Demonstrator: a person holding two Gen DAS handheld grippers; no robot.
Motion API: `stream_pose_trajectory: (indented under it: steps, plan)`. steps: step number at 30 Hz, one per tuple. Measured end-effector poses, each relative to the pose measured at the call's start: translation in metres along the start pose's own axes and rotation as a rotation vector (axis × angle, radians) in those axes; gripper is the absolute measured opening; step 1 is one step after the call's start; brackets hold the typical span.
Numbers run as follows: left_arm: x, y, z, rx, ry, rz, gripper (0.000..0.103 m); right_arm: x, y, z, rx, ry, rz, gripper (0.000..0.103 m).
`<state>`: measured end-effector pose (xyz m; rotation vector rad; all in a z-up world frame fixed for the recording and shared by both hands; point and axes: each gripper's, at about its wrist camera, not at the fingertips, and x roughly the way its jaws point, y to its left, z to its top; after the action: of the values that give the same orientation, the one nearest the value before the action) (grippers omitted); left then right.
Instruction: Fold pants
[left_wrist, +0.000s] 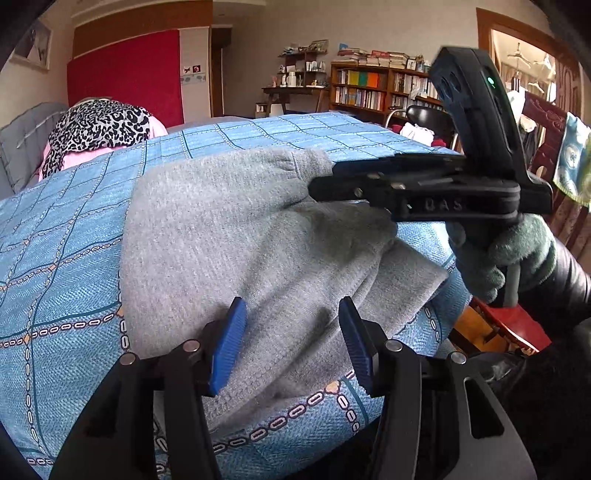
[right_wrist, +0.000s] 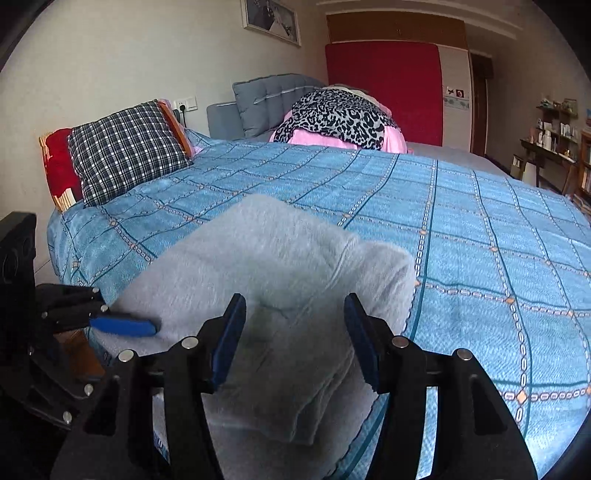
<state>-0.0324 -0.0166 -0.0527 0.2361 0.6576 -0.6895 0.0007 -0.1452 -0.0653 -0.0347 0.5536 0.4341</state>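
Grey sweatpants (left_wrist: 236, 236) lie folded in a thick bundle on the blue patterned bedspread (left_wrist: 66, 258); they also show in the right wrist view (right_wrist: 280, 280). My left gripper (left_wrist: 291, 343) is open, its blue pads on either side of the near edge of the pants. My right gripper (right_wrist: 293, 339) is open over the pants' near edge. In the left wrist view the right gripper (left_wrist: 325, 184) shows side-on over the far part of the pants, held by a gloved hand (left_wrist: 495, 258). The left gripper's blue fingertips (right_wrist: 125, 326) rest against the pants' left edge.
A leopard-print and pink bundle (right_wrist: 340, 118) lies at the bed's far side by a grey headboard (right_wrist: 266, 96). A checked pillow (right_wrist: 125, 151) sits at the far left. A bookshelf (left_wrist: 376, 88), desk and red chair (left_wrist: 509, 325) stand beyond the bed's edge.
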Motion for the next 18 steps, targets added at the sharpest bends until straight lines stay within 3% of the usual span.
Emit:
stream_pose_trajectory:
  steps: [3, 10, 18]
  plan:
    - [0.004, -0.001, -0.004, 0.012, 0.014, 0.008, 0.052, 0.013, -0.005, 0.017, -0.013, -0.002, 0.007, 0.057]
    - [0.006, -0.001, -0.009, -0.001, 0.004, -0.004, 0.052, 0.063, -0.026, 0.026, 0.044, 0.101, 0.023, 0.057]
    - [0.008, 0.0, -0.009, -0.002, 0.004, -0.011, 0.052, 0.062, -0.022, 0.018, 0.017, 0.093, 0.002, 0.057]
